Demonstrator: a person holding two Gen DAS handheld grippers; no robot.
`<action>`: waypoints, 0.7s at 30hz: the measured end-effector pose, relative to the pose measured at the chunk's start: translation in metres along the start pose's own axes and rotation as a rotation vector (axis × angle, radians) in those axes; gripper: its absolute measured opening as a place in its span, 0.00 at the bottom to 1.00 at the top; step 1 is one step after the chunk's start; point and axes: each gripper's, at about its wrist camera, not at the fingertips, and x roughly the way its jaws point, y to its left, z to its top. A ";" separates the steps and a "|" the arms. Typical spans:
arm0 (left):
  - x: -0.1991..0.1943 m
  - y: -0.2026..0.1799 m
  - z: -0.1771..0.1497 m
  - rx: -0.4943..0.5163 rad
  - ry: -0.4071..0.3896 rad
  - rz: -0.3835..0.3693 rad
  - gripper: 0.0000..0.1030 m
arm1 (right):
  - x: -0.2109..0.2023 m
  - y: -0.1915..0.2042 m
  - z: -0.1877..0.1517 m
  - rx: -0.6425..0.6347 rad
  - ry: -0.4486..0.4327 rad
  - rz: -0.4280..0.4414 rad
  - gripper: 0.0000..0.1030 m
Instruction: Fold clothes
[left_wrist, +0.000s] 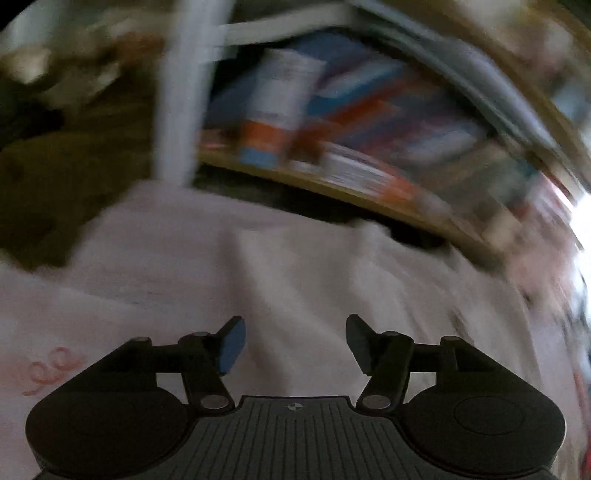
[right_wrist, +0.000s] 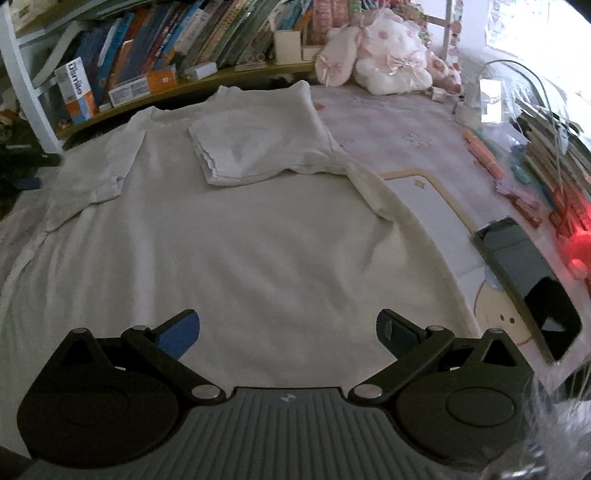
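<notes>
On the bed (right_wrist: 424, 122), white shirt (right_wrist: 229, 236) lies spread just beyond right hand-held gripper (right_wrist: 288, 332).

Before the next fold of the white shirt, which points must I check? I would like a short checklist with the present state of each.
1. Right gripper jaws open, nothing between them: ok.
2. Left gripper jaws open and empty: ok.
3. White shirt lying flat: ok.
4. Right sleeve folded onto the chest: ok.
5. Left sleeve folded in: not ok, still lies outward.
6. Phone clear of the shirt's edge: ok, beside it.
7. Left wrist view sharp: not ok, blurred.
</notes>
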 end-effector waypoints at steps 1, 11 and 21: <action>0.009 0.006 0.005 -0.026 0.025 0.021 0.57 | -0.001 0.000 -0.001 0.007 0.002 -0.010 1.00; 0.061 0.038 0.029 -0.192 0.096 -0.023 0.01 | -0.012 0.010 -0.009 0.014 0.004 -0.094 1.00; 0.065 0.066 0.050 -0.119 0.050 0.089 0.01 | -0.015 0.029 -0.011 0.029 0.008 -0.125 1.00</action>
